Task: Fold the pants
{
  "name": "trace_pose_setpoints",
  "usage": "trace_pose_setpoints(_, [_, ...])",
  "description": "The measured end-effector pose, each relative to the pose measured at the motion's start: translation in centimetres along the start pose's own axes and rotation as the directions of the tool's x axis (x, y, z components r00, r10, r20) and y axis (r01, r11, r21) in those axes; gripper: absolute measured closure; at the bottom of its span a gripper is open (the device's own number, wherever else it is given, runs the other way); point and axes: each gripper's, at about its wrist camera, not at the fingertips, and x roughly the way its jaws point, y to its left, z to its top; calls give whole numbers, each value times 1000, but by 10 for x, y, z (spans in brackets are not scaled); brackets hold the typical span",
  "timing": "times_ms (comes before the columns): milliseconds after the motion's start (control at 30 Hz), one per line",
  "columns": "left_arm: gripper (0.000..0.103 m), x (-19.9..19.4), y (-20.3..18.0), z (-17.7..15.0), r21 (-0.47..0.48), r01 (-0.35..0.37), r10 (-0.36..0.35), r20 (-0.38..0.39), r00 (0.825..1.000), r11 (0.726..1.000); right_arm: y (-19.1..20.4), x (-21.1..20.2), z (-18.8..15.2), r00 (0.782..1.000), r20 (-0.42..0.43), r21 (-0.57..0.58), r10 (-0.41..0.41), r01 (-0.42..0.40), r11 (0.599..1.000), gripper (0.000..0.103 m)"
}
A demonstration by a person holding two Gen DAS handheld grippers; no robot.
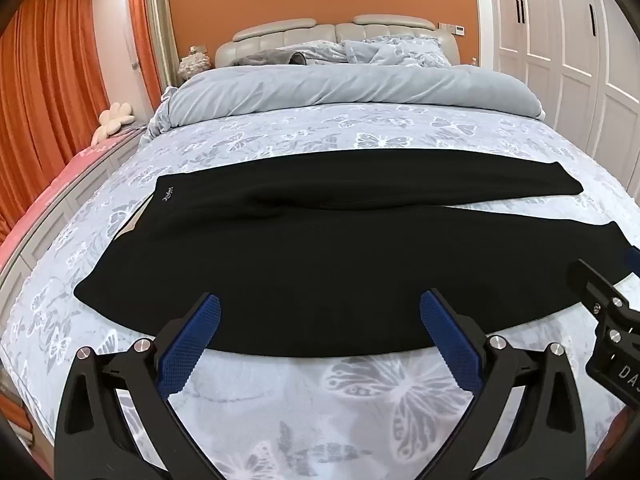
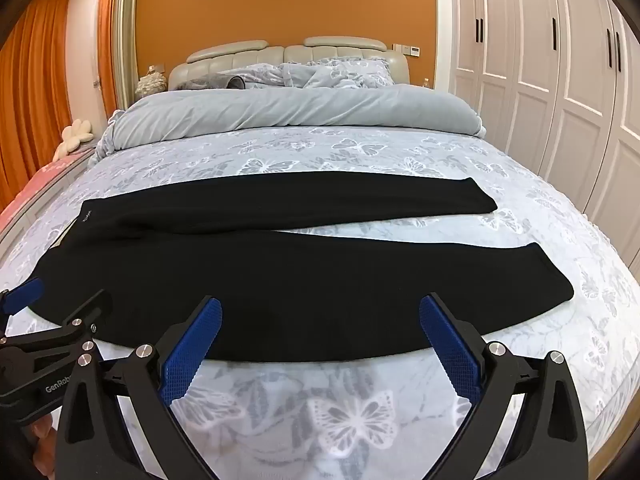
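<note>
Pants (image 1: 320, 264), black and spread flat, are laid crosswise on the near part of the bed (image 1: 360, 128), with the waistband to the left and both legs running to the right. The legs are parted by a thin wedge of butterfly-print sheet (image 2: 348, 408) that widens toward the cuffs; the far leg lies slightly shorter in view than the near one. A small label is seen at the far corner of the waistband.

No fold appears to have been made yet, so the first lengthwise fold is judged to be the step in hand. The left gripper (image 1: 320, 312) is held just above the near edge of the pants toward the waist end, and the right gripper (image 2: 320, 312) above the near edge further toward the cuffs; both sets of jaws are spread wide and released, with nothing grasped. For a clean fold, the near edge should be pinched at two well-spaced points, only the near leg's layers being caught, not the sheet beneath. Both ends should then be lifted together and carried over so that the near leg is laid squarely on the far one, seams and cuffs matched. Uneven lifting would likely leave a skewed or wrinkled crease in this soft knit.

No containers are seen. Beyond the pants, a rolled grey duvet (image 2: 288, 116), pillows, a padded headboard, orange curtains and white wardrobe doors are visible.
</note>
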Motion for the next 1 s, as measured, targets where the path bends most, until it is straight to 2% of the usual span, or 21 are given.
trace_pose_setpoints(1000, [5, 0, 0, 1, -1, 5, -5, 5, 1000, 1000, 2, 0, -1, 1000, 0, 0, 1, -1, 1000, 5])
